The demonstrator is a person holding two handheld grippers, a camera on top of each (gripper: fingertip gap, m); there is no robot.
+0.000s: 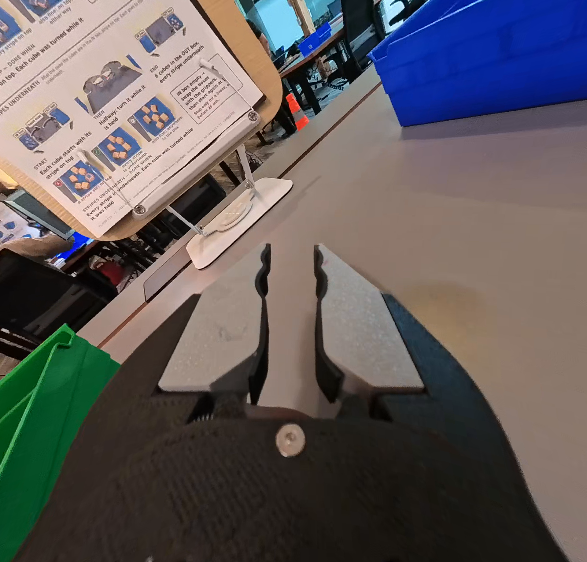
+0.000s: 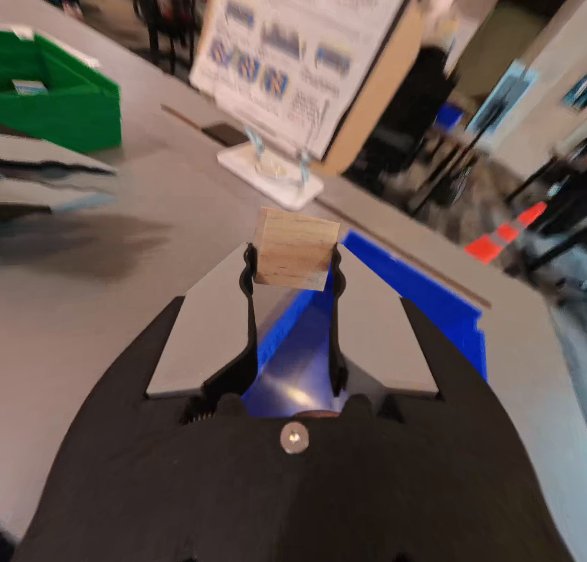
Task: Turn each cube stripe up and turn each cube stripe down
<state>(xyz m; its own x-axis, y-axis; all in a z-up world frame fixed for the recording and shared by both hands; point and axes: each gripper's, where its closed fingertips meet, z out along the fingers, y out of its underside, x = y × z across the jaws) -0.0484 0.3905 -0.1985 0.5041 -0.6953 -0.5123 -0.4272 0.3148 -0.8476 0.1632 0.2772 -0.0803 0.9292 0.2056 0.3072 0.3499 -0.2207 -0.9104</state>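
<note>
My right gripper (image 2: 293,262) is shut on a plain wooden cube (image 2: 295,249) and holds it in the air above the near corner of the blue box (image 2: 413,292). The cube faces that show bear no stripe. The right wrist view is blurred by motion. My left gripper (image 1: 292,260) is open with a narrow gap and holds nothing; it hovers low over the grey table (image 1: 444,229). The blue box shows at the upper right of the left wrist view (image 1: 492,63). The green box lies at the lower left of that view (image 1: 41,403) and at the left of the right wrist view (image 2: 63,101).
An instruction sheet on a board with a white stand (image 1: 241,209) rises at the table's far edge; it also shows in the right wrist view (image 2: 273,178). Beyond the table are chairs, desks and an orange cone (image 1: 297,111).
</note>
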